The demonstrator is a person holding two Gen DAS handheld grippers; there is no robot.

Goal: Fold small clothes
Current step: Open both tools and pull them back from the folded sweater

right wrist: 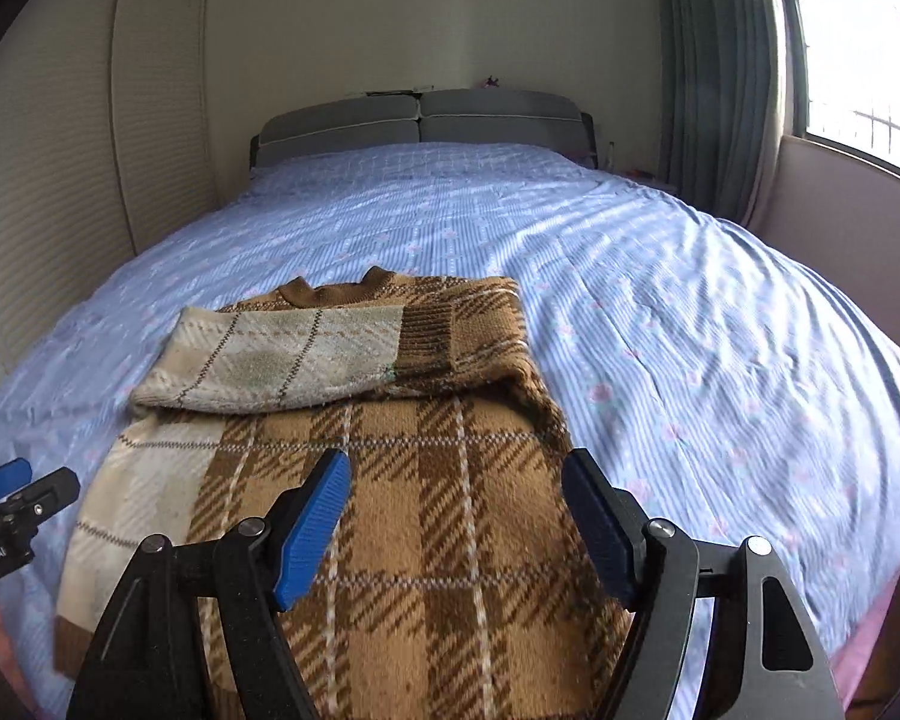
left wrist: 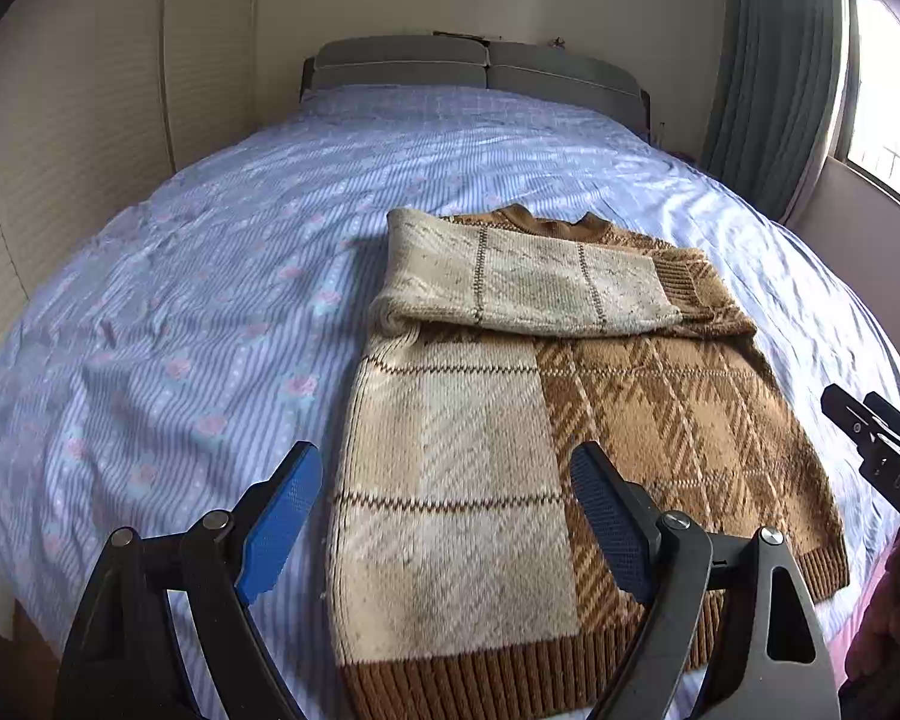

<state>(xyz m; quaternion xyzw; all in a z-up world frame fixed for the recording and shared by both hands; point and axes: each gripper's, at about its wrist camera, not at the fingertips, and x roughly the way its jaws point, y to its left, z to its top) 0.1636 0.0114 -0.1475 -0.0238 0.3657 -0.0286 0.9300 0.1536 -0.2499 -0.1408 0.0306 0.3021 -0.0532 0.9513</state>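
A small knitted sweater (left wrist: 480, 420) (right wrist: 402, 510), half cream and half brown plaid, lies flat on the bed with its collar toward the headboard. Both sleeves are folded across the chest, the cream sleeve (left wrist: 522, 282) (right wrist: 282, 360) lying on top. My left gripper (left wrist: 447, 468) hovers open above the cream half near the hem, with nothing between its blue pads. Over the brown half my right gripper (right wrist: 459, 474) is open too, its jaws empty. Each gripper shows at the edge of the other's view.
The bed carries a blue striped floral sheet (left wrist: 210, 300) (right wrist: 690, 300) and a grey headboard (left wrist: 480, 69). Cream wardrobe doors (right wrist: 60, 180) stand to the left. A curtain (right wrist: 714, 72) and window (right wrist: 858, 60) are on the right.
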